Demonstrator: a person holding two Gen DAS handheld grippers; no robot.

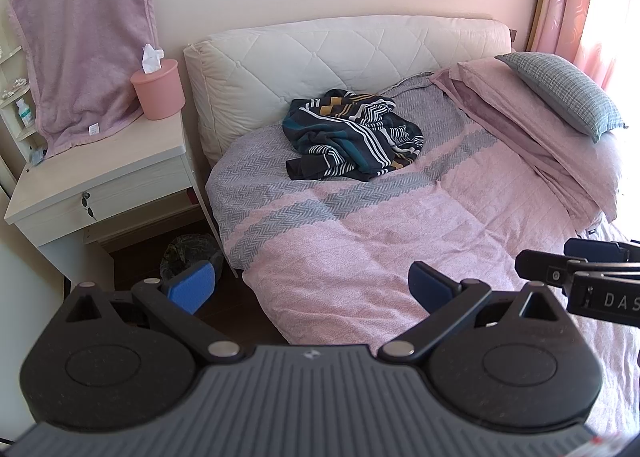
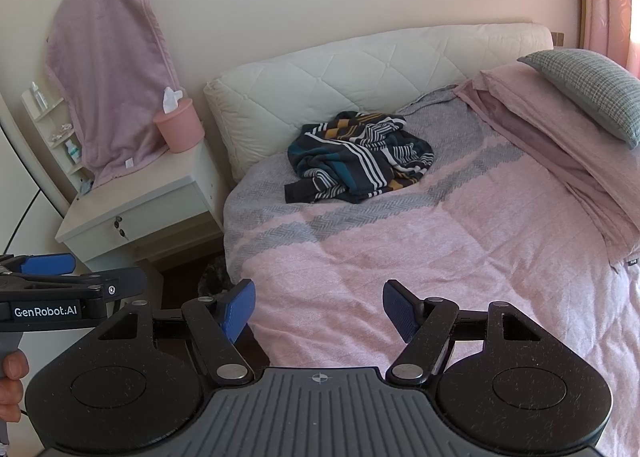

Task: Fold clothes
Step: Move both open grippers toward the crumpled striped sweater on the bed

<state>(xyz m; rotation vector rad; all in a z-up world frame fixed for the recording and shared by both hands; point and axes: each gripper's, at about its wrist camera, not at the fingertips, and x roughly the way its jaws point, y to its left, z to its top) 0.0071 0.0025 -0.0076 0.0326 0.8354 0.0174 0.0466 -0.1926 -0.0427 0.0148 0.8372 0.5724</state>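
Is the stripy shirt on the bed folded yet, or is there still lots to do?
Nothing looks done yet. The shirt lies in a crumpled heap on the bed, near the headboard. Nothing is in hand: the left claw and the right claw are both open and empty, well short of the shirt. All the work is left: reach it, spread it flat, then fold it.

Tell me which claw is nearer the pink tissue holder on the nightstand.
Left. The left claw hangs over the bed's edge on the nightstand side of the pink tissue holder; the right claw is farther over the pink bedspread.
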